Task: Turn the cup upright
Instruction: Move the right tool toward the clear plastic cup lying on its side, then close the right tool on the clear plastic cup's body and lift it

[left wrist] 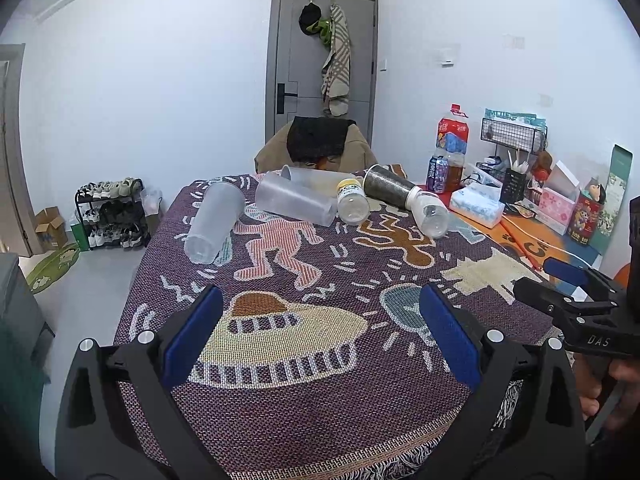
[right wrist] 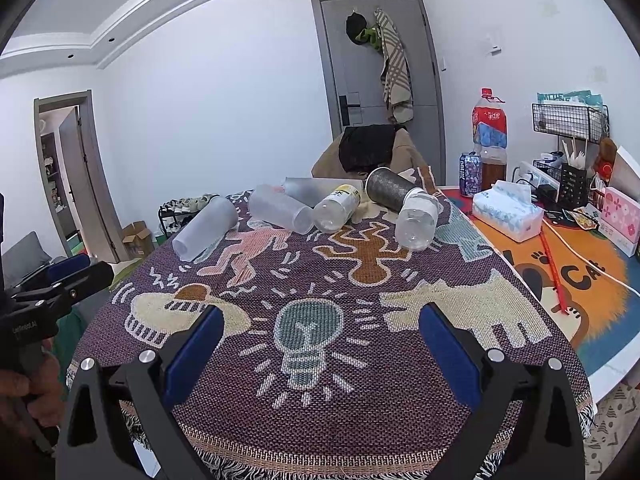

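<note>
task not yet begun: frosted cups (left wrist: 214, 222), (left wrist: 294, 204) and dark cup (left wrist: 390, 188) lie on their sides on the table (left wrist: 320, 380); left hand-held gripper (left wrist: 320, 334) and right hand-held gripper (right wrist: 320, 340) spread, empty, well apart from them.

I can read little from here. At the right edge of the left wrist view, the right gripper (left wrist: 576, 280) carries white letters "DAS" on its black body. In the right wrist view, lower right, the orange mat (right wrist: 584, 280) shows black letters "CA" beside a paw print. Bottle and can labels stay illegible.
</note>
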`<state>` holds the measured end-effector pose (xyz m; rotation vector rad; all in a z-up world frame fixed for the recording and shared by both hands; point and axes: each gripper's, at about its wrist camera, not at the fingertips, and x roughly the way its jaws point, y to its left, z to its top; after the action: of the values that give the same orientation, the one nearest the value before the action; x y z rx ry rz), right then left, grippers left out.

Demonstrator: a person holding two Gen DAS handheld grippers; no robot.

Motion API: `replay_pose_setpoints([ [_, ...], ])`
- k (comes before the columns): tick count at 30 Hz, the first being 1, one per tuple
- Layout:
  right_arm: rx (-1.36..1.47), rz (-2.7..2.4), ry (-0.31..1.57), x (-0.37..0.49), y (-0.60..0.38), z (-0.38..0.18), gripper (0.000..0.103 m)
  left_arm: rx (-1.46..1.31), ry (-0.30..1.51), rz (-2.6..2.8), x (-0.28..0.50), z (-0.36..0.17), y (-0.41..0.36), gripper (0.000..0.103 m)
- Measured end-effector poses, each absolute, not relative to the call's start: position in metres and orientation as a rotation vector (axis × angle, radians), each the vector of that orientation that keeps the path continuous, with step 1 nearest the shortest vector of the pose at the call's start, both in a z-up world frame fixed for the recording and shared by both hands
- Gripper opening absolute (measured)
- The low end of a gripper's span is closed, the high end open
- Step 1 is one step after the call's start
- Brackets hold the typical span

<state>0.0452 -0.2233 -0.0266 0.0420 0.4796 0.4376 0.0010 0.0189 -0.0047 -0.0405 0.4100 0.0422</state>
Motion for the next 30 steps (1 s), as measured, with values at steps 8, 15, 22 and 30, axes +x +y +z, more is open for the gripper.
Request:
replay_pose_setpoints([
  [8,0.040,0.432,0.497,0.058,-0.226,-0.028,0.096,-0.085,0.422,0.038,0.014,-0.008,0.022,0.098],
  [15,0.015,0.439,0.535,0.094,-0.226,-0.026,0.096,-0.127,0.516,0.047,0.051,-0.015,0.021,0.098],
  [22,-0.025,0.458,0.584,0.143,-0.228,-0.017,0.095,-0.158,0.496,0.071,0.085,-0.015,0.024,0.098],
  [30,0.021,0.439,0.675,0.210,-0.239,-0.010,0.095,-0.193,0.513,0.094,0.124,-0.013,0.026,0.098],
])
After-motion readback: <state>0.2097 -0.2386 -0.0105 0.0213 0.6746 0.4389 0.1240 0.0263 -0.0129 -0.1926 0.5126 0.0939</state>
